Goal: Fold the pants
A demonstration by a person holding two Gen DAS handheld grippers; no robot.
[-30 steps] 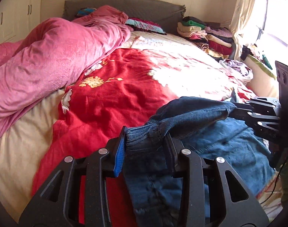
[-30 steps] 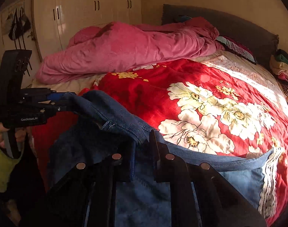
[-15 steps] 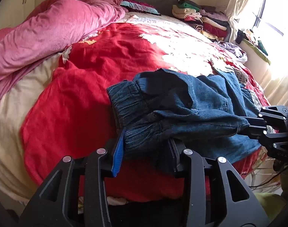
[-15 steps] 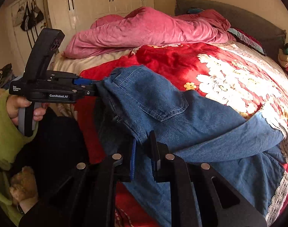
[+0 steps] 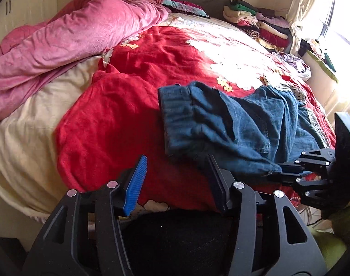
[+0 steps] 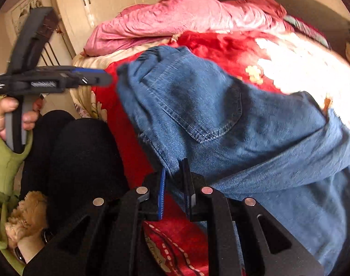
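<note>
Blue denim pants (image 5: 232, 124) lie bunched on the red floral bedspread (image 5: 129, 105) near the foot edge of the bed, waistband toward the left. My left gripper (image 5: 177, 172) is open and empty, just in front of the waistband corner; it also shows in the right wrist view (image 6: 106, 78), apart from the cloth. My right gripper (image 6: 175, 177) is shut on the pants' hem edge (image 6: 172, 163); it shows at the right of the left wrist view (image 5: 276, 172), pinching the denim (image 6: 221, 115).
A pink duvet (image 5: 67, 36) is heaped along the bed's far left. Stacked folded clothes (image 5: 255, 20) sit by the headboard at the right. A window and curtain (image 5: 313, 7) are at the right. The person's dark-clad legs (image 6: 78, 156) are at the bed's edge.
My left gripper opened and let go of the waistband, which dropped onto the bedspread. The pants were drawn back toward the foot of the bed. My right gripper still grips the denim.
</note>
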